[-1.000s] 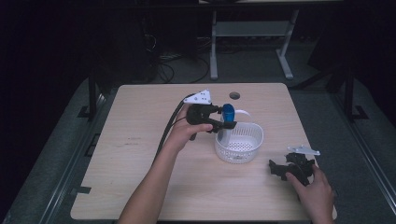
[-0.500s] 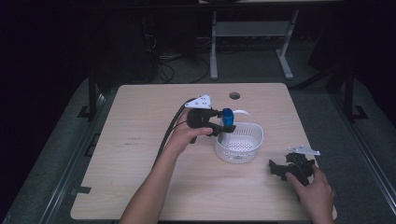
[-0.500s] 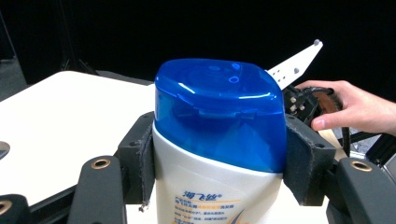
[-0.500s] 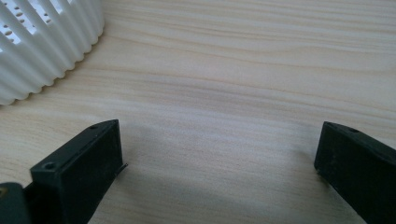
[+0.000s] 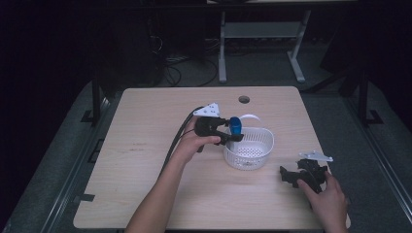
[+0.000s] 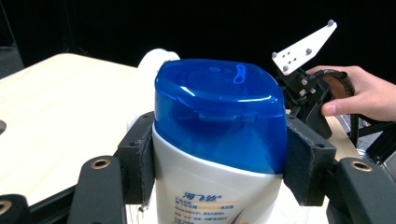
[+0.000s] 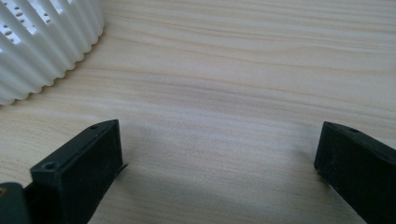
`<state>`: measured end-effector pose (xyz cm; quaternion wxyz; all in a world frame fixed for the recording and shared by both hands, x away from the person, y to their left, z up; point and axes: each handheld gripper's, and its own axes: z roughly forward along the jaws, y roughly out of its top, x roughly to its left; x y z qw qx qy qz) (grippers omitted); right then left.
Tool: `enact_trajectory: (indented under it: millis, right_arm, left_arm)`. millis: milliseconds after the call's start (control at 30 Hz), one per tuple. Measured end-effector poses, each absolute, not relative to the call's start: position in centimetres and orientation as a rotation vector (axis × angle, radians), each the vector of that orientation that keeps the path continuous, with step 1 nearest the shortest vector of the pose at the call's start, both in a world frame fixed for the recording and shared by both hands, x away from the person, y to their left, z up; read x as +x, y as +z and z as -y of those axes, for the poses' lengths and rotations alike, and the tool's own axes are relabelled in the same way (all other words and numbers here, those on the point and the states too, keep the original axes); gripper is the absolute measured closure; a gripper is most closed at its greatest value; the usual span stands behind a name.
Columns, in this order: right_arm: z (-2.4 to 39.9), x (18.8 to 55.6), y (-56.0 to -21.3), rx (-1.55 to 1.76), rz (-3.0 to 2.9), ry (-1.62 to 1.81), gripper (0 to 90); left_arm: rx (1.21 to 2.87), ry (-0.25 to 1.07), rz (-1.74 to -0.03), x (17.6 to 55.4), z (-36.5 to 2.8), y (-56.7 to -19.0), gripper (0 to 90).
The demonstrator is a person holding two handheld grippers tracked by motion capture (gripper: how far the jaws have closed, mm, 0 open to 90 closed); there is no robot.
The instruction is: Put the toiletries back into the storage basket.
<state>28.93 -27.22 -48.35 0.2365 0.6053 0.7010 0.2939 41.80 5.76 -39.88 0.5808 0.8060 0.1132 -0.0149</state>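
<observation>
Gripping the bottle, left gripper seemingly overhangs basket.

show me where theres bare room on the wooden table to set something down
The light wooden table is bare across its left half, beside the forearm, and along the far edge near the round hole. It is crowded around the white perforated plastic basket, where the left gripper holds the blue-capped white bottle.

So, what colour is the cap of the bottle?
The cap is translucent blue, on a white bottle; it shows best in the left gripper view.
</observation>
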Motion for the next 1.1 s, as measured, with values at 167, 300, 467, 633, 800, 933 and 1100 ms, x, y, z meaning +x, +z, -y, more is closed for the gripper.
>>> enact_trajectory:
  millis: [167, 300, 467, 633, 800, 933, 1100]
  right_arm:
    - [27.2, 28.9, -48.3, 1.659, -1.922, 0.806, 0.5]
    - [27.2, 28.9, -48.4, 1.659, -1.922, 0.806, 0.5]
    - [27.2, 28.9, -48.3, 1.66, -1.922, 0.806, 0.5]
    - [27.2, 28.9, -48.3, 1.659, -1.922, 0.806, 0.5]
    - [27.2, 28.9, -48.3, 1.66, -1.922, 0.806, 0.4]
    - [27.2, 28.9, -48.4, 1.659, -1.922, 0.806, 0.4]
    - [27.2, 28.9, -48.4, 1.659, -1.922, 0.806, 0.4]
  left_arm:
    - [1.886, -0.034, -0.256, 41.7, -5.8, -40.1, 37.0]
    - [1.886, -0.023, -0.247, 41.6, -5.8, -40.1, 36.8]
    - [1.894, -0.005, -0.238, 41.6, -5.9, -40.1, 36.3]
    - [1.879, 0.018, -0.228, 41.3, -6.1, -39.9, 36.2]
    - [1.864, 0.021, -0.227, 40.9, -6.4, -39.6, 33.7]
    - [1.875, 0.061, -0.234, 40.6, -6.5, -39.3, 30.3]
    - [1.866, 0.054, -0.235, 40.3, -7.0, -38.8, 27.6]
